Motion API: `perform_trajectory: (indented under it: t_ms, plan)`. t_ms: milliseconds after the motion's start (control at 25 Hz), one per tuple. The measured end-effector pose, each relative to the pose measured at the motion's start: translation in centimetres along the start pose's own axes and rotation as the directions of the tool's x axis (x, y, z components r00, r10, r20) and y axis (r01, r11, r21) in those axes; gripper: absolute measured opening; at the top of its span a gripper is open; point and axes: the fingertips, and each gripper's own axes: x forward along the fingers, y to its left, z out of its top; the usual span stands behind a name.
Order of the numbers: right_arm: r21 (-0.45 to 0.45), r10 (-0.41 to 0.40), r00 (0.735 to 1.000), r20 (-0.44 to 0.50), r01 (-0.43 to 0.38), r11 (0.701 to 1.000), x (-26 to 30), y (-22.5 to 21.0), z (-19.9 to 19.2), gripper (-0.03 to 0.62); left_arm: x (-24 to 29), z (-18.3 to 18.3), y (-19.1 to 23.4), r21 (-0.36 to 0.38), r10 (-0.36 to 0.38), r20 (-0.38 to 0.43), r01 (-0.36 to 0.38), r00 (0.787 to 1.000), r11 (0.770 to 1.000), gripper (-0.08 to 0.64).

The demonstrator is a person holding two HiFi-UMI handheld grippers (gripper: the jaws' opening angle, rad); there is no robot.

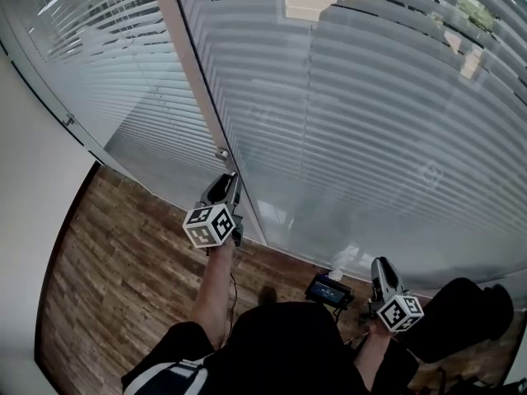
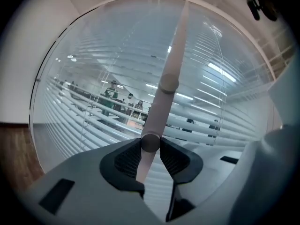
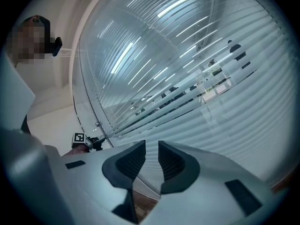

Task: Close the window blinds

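**Q:** Which gripper is actually on the thing here?

**A:** The left gripper (image 2: 151, 146). It's clamped on the bottom end of the wand (image 2: 161, 107), with the wand's round tip sitting right between the pads. The right gripper (image 3: 151, 156) hangs low at the lower right of the head view, well apart from it. Its jaws are close together with a thin gap and nothing in it.

**Q:** So which way does the wand run from the grip?

**A:** Straight up and away from the left gripper, along the window frame (image 1: 193, 81) towards the top of the picture. That long axis is the bit that matters. My guess is the next move is a twist around it, not a pull, so the wrist has to stay lined up with the wand.

**Q:** And the blinds?

**A:** The blinds (image 1: 370, 138) are right behind it and fill most of the head view. In the left gripper view the slats are tilted open enough to see a room through them, so I'd say not closed yet.
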Motion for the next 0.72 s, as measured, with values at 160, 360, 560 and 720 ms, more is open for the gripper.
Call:
perform_trajectory:
  t_ms: [160, 360, 560, 720]
  plan:
    - [-0.001, -0.002, 1.0, -0.009, 0.002, 1.0, 0.13, 0.24, 0.1, 0.092, 0.06, -0.01, -0.29, 0.183, 0.053, -0.031, -0.046, 0.998, 0.982, 0.138]
    - [-0.001, 0.007, 1.0, -0.013, -0.007, 1.0, 0.42, 0.12, -0.13, 0.092, 0.18, -0.37, -0.27, 0.433, 0.143, -0.051, -0.107, 0.988, 0.895, 0.138]
    - [0.0, 0.013, 1.0, -0.012, -0.013, 1.0, 0.88, 0.24, -0.17, 0.092, 0.53, -0.34, -0.07, 0.582, 0.199, -0.044, -0.137, 0.979, 0.802, 0.138]
    - [0.003, 0.011, 1.0, -0.009, -0.011, 1.0, 0.63, 0.17, -0.2, 0.092, 0.43, -0.45, -0.24, 0.656, 0.241, -0.04, -0.156, 0.97, 0.738, 0.138]
